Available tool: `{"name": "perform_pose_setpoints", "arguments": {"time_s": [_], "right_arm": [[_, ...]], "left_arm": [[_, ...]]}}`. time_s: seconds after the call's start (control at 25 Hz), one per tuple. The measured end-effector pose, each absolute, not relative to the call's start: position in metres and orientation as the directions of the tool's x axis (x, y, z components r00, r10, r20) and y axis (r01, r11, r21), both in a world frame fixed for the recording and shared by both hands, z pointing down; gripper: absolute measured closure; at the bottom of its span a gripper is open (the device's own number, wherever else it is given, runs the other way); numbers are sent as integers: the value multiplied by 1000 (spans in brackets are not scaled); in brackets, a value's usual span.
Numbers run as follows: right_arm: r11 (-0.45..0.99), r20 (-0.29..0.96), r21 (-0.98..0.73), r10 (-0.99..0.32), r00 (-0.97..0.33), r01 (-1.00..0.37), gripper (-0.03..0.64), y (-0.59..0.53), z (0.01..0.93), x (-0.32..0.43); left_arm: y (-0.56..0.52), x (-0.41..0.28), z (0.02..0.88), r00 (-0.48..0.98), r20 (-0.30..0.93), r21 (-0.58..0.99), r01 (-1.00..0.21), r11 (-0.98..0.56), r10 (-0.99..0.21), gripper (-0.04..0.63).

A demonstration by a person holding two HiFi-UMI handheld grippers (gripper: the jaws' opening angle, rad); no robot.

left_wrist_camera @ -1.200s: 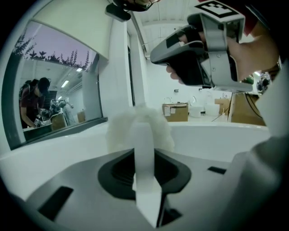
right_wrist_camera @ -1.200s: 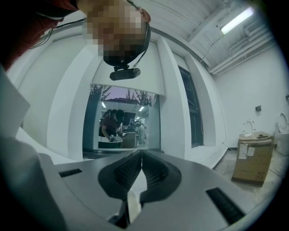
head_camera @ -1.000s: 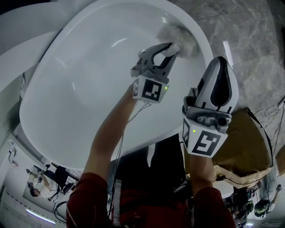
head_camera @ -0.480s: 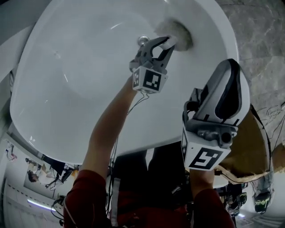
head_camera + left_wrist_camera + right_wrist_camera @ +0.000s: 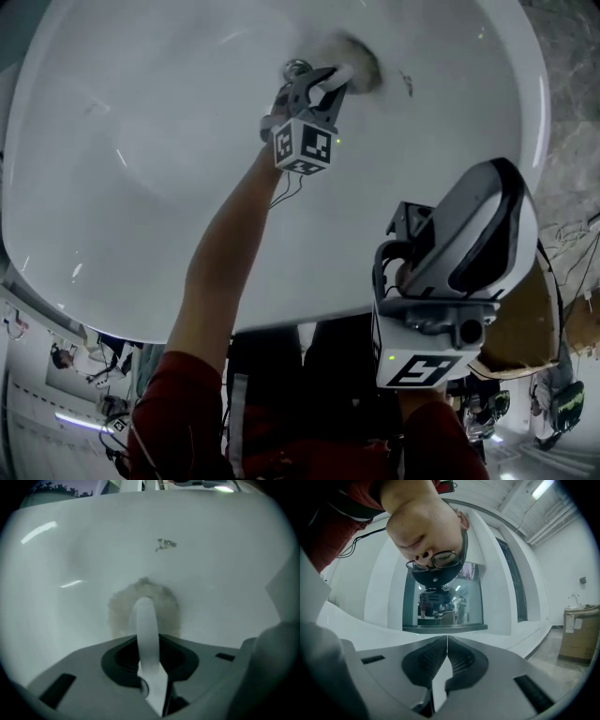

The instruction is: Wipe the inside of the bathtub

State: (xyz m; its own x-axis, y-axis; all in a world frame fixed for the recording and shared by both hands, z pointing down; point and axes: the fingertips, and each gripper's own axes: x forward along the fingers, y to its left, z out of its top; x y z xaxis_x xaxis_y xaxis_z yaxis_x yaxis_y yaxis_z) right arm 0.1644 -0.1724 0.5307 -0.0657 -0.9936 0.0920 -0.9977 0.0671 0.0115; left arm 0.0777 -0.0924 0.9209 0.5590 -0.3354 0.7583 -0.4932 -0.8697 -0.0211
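Note:
The white bathtub (image 5: pixel 141 187) fills the head view. My left gripper (image 5: pixel 336 77) reaches deep into it and is shut on a fluffy grey-white wiping pad (image 5: pixel 361 64), which presses against the tub's inner wall. In the left gripper view the pad (image 5: pixel 164 603) lies flat on the wall just beyond the left gripper (image 5: pixel 148 641), with a white strip of it pinched between the jaws. A small dark mark (image 5: pixel 165 544) sits on the wall above the pad. My right gripper (image 5: pixel 502 183) hangs over the tub's near rim, shut with nothing in it, and the right gripper (image 5: pixel 446 644) points away from the tub.
A chrome drain knob (image 5: pixel 296 67) stands just left of the left gripper. A brown cardboard box (image 5: pixel 530 319) sits on the grey marbled floor (image 5: pixel 572 84) right of the tub. The right gripper view shows a window, white walls and another box (image 5: pixel 577 630).
My left gripper has slid the pad further down along the tub's inner wall, past the drain knob. The right gripper has dropped lower in the head view, staying shut.

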Motion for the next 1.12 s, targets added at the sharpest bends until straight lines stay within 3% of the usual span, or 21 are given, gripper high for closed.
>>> {"name": "perform_pose_setpoints", "arguments": {"time_s": [0.56, 0.92, 1.12], "right_arm": [[49, 79, 48, -996, -45, -998, 604, -168, 526, 169], [-40, -1, 76, -999, 40, -996, 604, -133, 449, 199], [-109, -58, 130, -993, 103, -985, 604, -100, 401, 217]], "left_arm": [[-92, 76, 903, 541, 763, -73, -471, -879, -353, 503], [-105, 111, 757, 660, 612, -122, -467, -876, -437, 503], [-96, 137, 656, 785, 473, -121, -394, -911, -402, 503]]}}
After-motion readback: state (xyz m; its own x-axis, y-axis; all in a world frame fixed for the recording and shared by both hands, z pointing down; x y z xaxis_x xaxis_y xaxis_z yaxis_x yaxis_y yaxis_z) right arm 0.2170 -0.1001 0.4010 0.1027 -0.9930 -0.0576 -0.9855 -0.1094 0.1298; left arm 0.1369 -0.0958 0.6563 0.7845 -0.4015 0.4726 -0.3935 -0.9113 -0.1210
